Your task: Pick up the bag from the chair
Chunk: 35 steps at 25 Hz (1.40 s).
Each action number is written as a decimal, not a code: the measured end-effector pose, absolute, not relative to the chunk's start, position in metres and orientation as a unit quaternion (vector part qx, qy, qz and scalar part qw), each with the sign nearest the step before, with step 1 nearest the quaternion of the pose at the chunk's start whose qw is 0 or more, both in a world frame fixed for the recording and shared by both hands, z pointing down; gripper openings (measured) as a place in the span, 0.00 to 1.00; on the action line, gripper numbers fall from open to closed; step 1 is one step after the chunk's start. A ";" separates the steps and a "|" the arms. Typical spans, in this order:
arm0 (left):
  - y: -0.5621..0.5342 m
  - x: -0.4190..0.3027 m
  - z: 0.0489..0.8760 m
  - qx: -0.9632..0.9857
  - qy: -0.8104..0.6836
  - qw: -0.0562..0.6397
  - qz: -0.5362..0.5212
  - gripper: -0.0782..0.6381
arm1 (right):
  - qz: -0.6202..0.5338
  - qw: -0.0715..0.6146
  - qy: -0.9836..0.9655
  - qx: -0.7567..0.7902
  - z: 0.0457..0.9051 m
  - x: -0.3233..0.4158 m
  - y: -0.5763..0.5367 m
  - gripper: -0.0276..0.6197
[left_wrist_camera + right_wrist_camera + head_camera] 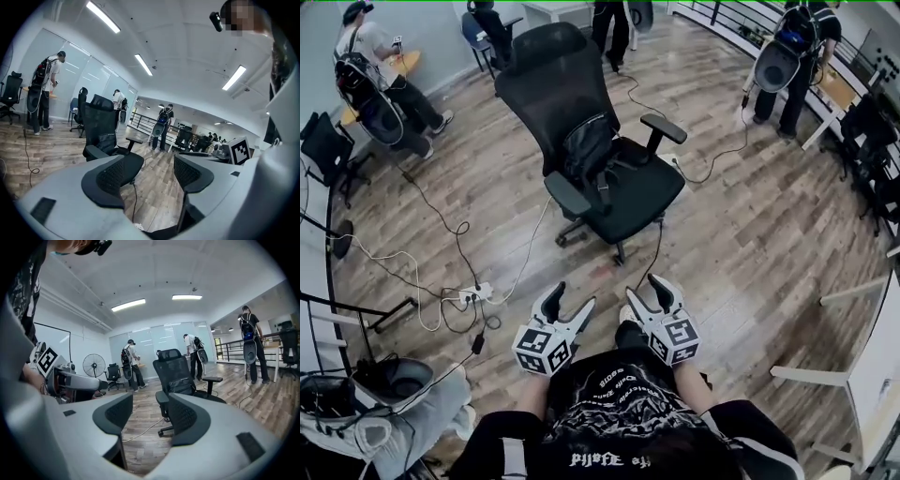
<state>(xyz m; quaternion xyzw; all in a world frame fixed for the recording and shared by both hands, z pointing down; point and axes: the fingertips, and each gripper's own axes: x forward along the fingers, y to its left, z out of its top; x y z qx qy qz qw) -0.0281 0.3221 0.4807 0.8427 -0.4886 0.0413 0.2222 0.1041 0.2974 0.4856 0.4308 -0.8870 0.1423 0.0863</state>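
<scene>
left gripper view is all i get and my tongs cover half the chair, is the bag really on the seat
observer: Yes. The head view shows the black bag on the chair seat, leaning on the backrest between the armrests.
operator: right tongs holding anything
observer: No. The right gripper is open, with only floor and the chair base showing between its tongs.
operator: anything on the floor off to my left
observer: A white power strip with cables plugged in lies on the floor, left of the left gripper.
</scene>
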 end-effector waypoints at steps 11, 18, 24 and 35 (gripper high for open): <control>0.170 0.056 0.466 0.814 -0.529 0.242 0.017 0.58 | 0.161 0.095 -0.907 0.377 0.485 0.171 0.134 0.41; 0.130 0.067 0.479 0.803 -0.539 0.254 0.025 0.58 | 0.174 0.105 -0.912 0.355 0.500 0.175 0.100 0.41; 0.098 0.069 0.485 0.806 -0.533 0.255 0.033 0.58 | 0.181 0.107 -0.909 0.361 0.509 0.177 0.072 0.41; 0.024 0.045 0.506 0.809 -0.526 0.261 0.036 0.58 | 0.183 0.127 -0.901 0.372 0.522 0.165 0.013 0.41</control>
